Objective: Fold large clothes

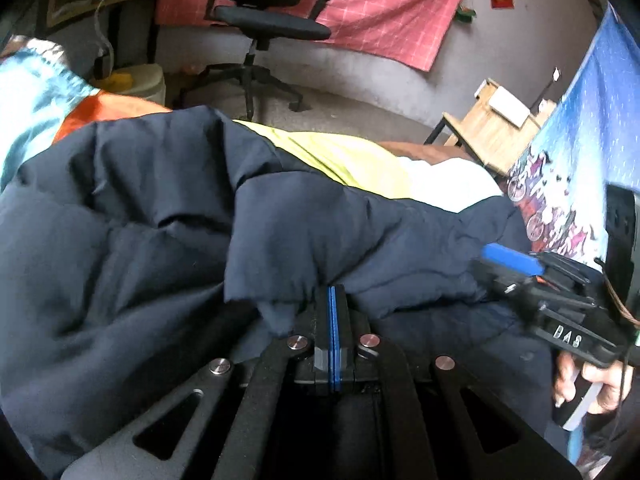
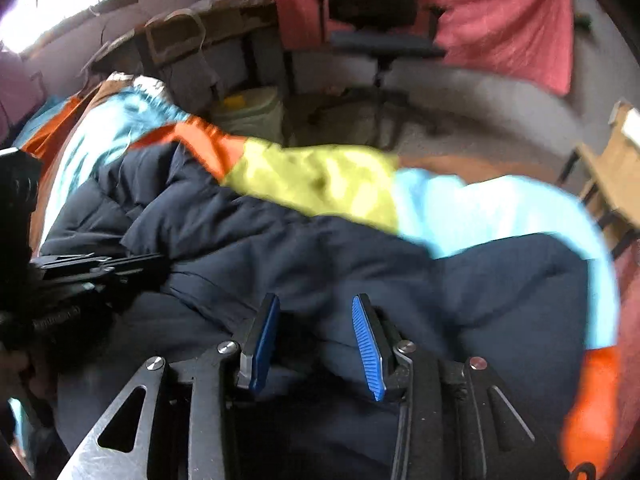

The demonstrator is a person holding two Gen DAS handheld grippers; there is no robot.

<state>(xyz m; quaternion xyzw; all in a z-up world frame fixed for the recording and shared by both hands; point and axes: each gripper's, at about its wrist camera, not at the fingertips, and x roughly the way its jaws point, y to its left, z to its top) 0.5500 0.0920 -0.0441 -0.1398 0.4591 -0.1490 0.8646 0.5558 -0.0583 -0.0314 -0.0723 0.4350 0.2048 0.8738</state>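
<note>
Left claw (image 1: 334, 296) — pinched navy jacket (image 1: 160, 220)

One jacket (image 1: 160, 208) (navy), two tools

Your dark navy padded jacket (image 1: 140, 208) lies rumpled ahead of your fingers (image 1: 322, 312). One fold is pinched between the left pair.

White letters "DAS" on the right gripper (image 1: 516, 266) body (nothing else legible)
</note>
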